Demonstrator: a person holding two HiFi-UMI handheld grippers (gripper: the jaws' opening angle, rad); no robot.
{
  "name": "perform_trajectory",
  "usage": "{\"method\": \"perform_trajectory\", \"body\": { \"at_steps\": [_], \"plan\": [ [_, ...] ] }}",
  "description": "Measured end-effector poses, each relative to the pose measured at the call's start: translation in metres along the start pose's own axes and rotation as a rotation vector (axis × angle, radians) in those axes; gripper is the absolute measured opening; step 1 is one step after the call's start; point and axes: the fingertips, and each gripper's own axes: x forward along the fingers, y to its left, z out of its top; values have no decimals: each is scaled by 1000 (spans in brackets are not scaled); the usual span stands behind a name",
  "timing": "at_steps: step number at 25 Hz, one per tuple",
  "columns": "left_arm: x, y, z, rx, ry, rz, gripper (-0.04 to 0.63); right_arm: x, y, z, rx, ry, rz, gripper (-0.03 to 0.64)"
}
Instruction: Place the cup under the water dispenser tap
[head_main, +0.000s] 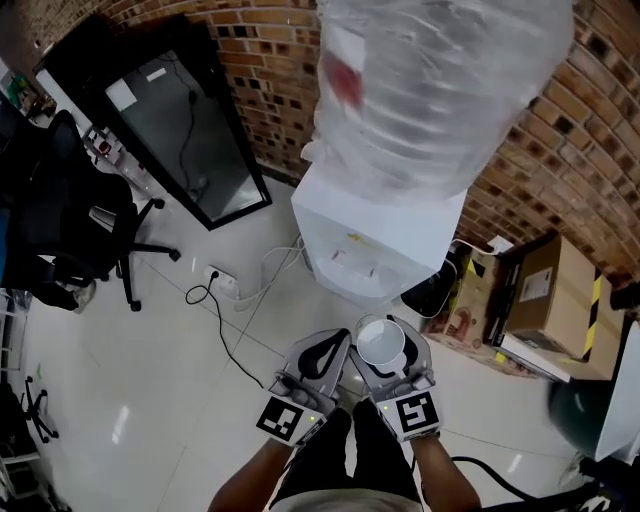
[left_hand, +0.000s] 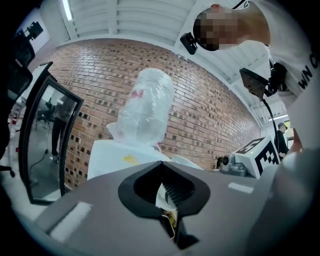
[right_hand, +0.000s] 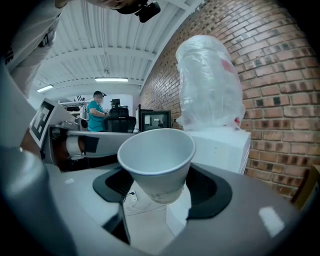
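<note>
One paper cup (right_hand: 157, 155): upright, ready for filling.
Right gripper (right_hand: 160, 192): jaws clamped on its sides, short of the water dispenser (head_main: 375, 235).
Left gripper (left_hand: 165, 192): jaws together, idle.

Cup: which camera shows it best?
The right gripper view: the cup fills the centre, held between the jaws, its inside visible. The head view shows it small, from above. The left gripper view catches only what looks like its rim.

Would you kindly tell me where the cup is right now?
In the head view, the cup sits upright in the right gripper, lower centre, just short of the white water dispenser.
</note>
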Motion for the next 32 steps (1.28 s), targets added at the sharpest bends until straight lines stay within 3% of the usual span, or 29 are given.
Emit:
{"method": "perform_trajectory", "body": {
  "at_steps": [16,25,32],
  "plan": [
    [26,39,-99,-69,34,33,-12,73,-32,-126,55,46,-45,331],
    [26,49,-148,-101,95,11,-12,123,-78,-207,145,65,-140,331],
    [8,52,-174,-111,153,-7,-12,153,-102,-249,145,102,-202,331]
  ]
}}
